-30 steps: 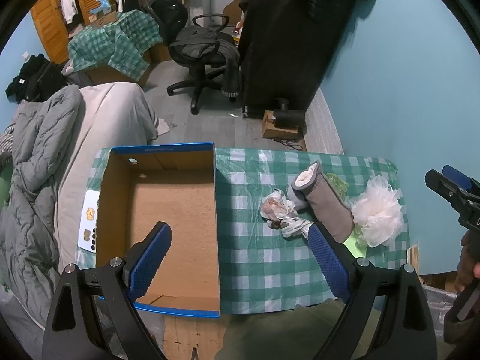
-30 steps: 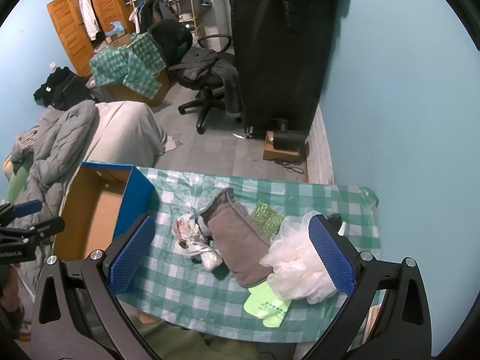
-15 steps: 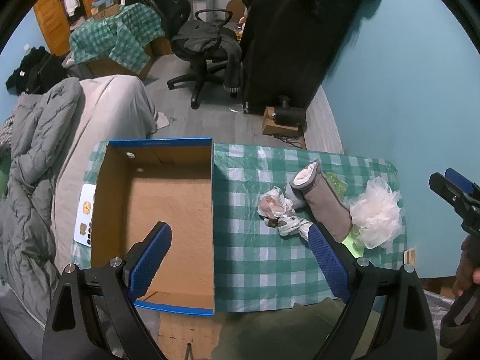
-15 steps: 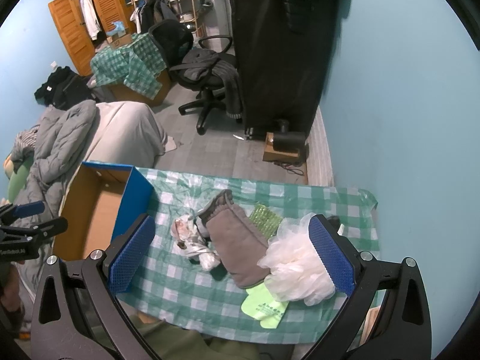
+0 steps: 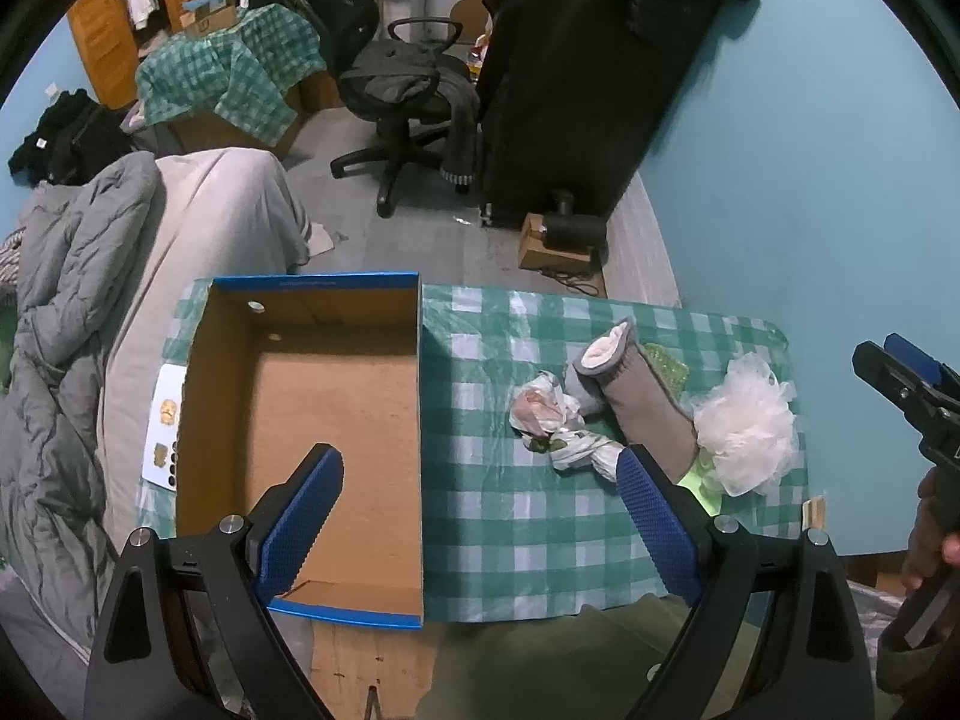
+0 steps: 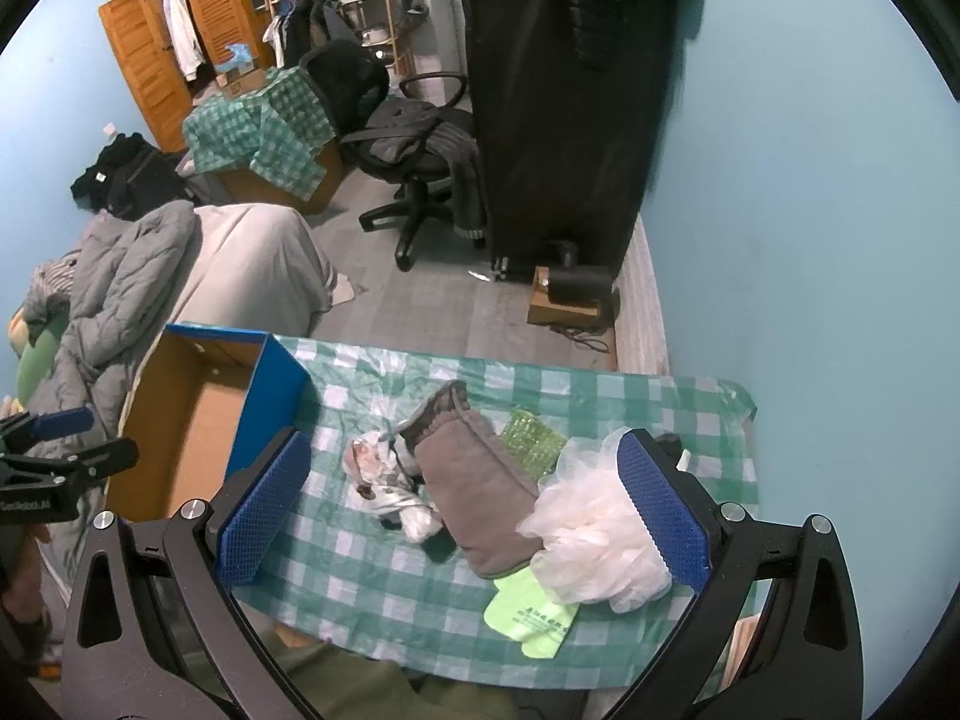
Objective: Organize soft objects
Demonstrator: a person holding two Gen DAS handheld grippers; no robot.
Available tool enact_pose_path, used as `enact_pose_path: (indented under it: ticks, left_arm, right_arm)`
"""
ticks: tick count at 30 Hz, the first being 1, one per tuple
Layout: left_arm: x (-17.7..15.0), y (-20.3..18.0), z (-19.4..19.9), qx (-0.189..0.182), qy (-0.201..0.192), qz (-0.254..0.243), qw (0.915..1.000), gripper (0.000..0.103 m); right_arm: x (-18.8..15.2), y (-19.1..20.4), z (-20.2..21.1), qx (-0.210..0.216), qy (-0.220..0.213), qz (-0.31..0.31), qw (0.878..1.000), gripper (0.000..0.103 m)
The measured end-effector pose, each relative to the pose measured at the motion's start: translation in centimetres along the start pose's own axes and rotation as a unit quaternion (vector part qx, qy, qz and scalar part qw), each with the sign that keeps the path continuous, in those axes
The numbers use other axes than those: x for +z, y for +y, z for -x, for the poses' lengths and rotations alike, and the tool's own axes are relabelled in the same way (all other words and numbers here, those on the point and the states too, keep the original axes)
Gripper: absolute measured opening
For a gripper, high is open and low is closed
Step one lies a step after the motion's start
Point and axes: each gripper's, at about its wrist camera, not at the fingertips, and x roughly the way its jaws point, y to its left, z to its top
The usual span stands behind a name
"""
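An empty cardboard box with blue rim (image 5: 312,408) (image 6: 198,414) sits on the left of a green checked table (image 5: 516,528) (image 6: 360,564). To its right lie a crumpled white printed cloth (image 5: 558,426) (image 6: 384,480), a grey fleece-lined boot (image 5: 636,396) (image 6: 474,492), a white mesh bath pouf (image 5: 750,420) (image 6: 594,540), a green scrubber (image 6: 531,441) and a light green sock (image 6: 534,618). My left gripper (image 5: 477,516) is open, high above the box's right wall. My right gripper (image 6: 462,510) is open, high above the soft pile.
A grey duvet and bed (image 5: 78,312) lie left of the table. A blue wall (image 6: 810,240) is at the right. Beyond the table are a black office chair (image 5: 408,84), a tall black covered rack (image 6: 564,90) and a small wooden box on the floor (image 5: 552,240).
Both grippers have risen slightly, so the table and box look a little smaller and farther. Nothing on the table has moved.
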Motion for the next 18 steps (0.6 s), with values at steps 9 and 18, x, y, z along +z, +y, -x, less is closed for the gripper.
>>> enact_pose_path:
  ticks: [9,18]
  left_arm:
    - [-0.36,-0.16,0.0,0.0,0.004,-0.002,1.0,0.094]
    - [-0.39,-0.81,-0.4,0.0,0.01,-0.013,0.9999,0.094]
  right_arm:
    - [-0.14,0.13,-0.04,-0.002,0.001,0.0,1.0,0.101]
    - [-0.14,0.07,-0.01,-0.002,0.001,0.001,1.0,0.101]
